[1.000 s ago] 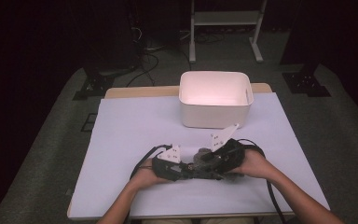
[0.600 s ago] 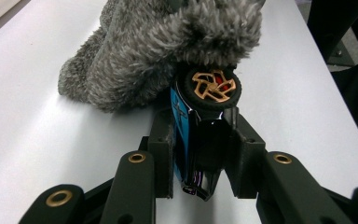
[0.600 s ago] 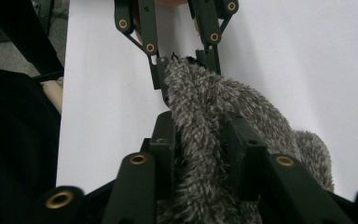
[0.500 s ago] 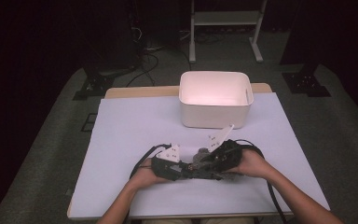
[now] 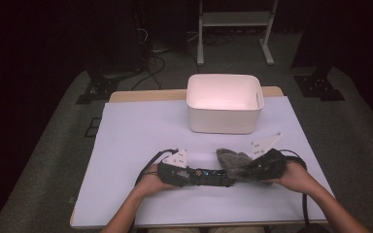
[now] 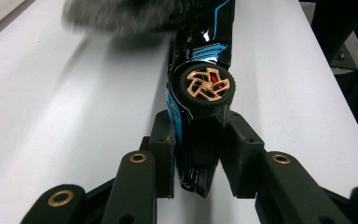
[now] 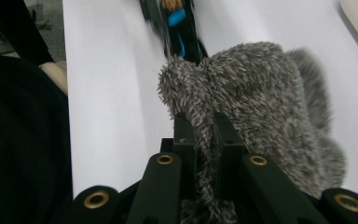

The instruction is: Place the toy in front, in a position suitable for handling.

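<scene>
Two tongs grip near the surface's (image 5: 126,136) front edge; left tongs (image 6: 200,154) clamp a black-and-blue toy car (image 6: 200,88), its long axis parallel to that edge; right tongs (image 7: 204,140), jaws just closed, pinch a grey fuzzy cloth (image 7: 261,107) at the car's far end; no writing legible.

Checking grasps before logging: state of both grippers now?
Left gripper: closed on the toy car.
Right gripper: jaws have just been closing, now pinching the grey fuzzy cloth.

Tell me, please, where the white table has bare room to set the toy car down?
Bare patches: left of the white bin on the table, and between the bin and the grippers. The near middle is crowded: left gripper clamps the toy car, right gripper pinches the grey cloth.
</scene>
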Demonstrator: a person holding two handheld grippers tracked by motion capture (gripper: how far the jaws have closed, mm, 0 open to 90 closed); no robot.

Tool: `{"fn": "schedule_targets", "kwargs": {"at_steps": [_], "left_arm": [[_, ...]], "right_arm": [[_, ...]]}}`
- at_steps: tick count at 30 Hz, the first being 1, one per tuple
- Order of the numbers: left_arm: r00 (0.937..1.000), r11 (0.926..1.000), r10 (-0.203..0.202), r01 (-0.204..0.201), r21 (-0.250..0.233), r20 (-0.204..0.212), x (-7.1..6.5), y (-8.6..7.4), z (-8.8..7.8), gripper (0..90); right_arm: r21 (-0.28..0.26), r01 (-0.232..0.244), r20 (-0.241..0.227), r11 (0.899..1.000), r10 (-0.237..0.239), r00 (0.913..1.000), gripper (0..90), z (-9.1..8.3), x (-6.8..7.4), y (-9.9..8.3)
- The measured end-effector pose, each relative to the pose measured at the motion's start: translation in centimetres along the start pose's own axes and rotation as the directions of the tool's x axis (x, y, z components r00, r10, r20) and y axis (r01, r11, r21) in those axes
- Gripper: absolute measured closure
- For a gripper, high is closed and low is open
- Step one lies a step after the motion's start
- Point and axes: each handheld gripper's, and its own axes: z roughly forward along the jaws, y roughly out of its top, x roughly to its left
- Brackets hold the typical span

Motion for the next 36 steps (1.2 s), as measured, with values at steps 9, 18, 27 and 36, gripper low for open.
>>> {"fn": "schedule_targets", "kwargs": {"at_steps": [9, 18, 27, 36], "left_arm": [[1.0000, 1.0000, 0.002, -0.002, 0.003, 0.005, 0.1, 0.1, 0.1, 67.8], [0.9999, 1.0000, 0.009, -0.009, -0.002, 0.005, 0.1, 0.0, 0.1, 67.9], [1.0000, 1.0000, 0.007, -0.007, 0.007, 0.004, 0.1, 0.0, 0.2, 67.7], [0.9999, 0.9999, 0.012, -0.012, 0.004, 0.008, 0.1, 0.1, 0.2, 67.7]], "right_arm": [[-0.069, -0.026, -0.031, 0.997, 0.024, 0.9992, 82.0, -0.9, 1.0, -0.9], [-0.030, 0.101, -0.097, 0.994, -0.103, 0.9899, 80.6, 4.4, 1.7, 4.8], [-0.084, 0.093, -0.064, 0.992, -0.098, 0.9931, 53.6, 2.3, 1.4, 3.5], [-0.049, 0.092, -0.020, 0.995, -0.093, 0.9955, 49.6, 3.9, 0.5, 3.5]]}}
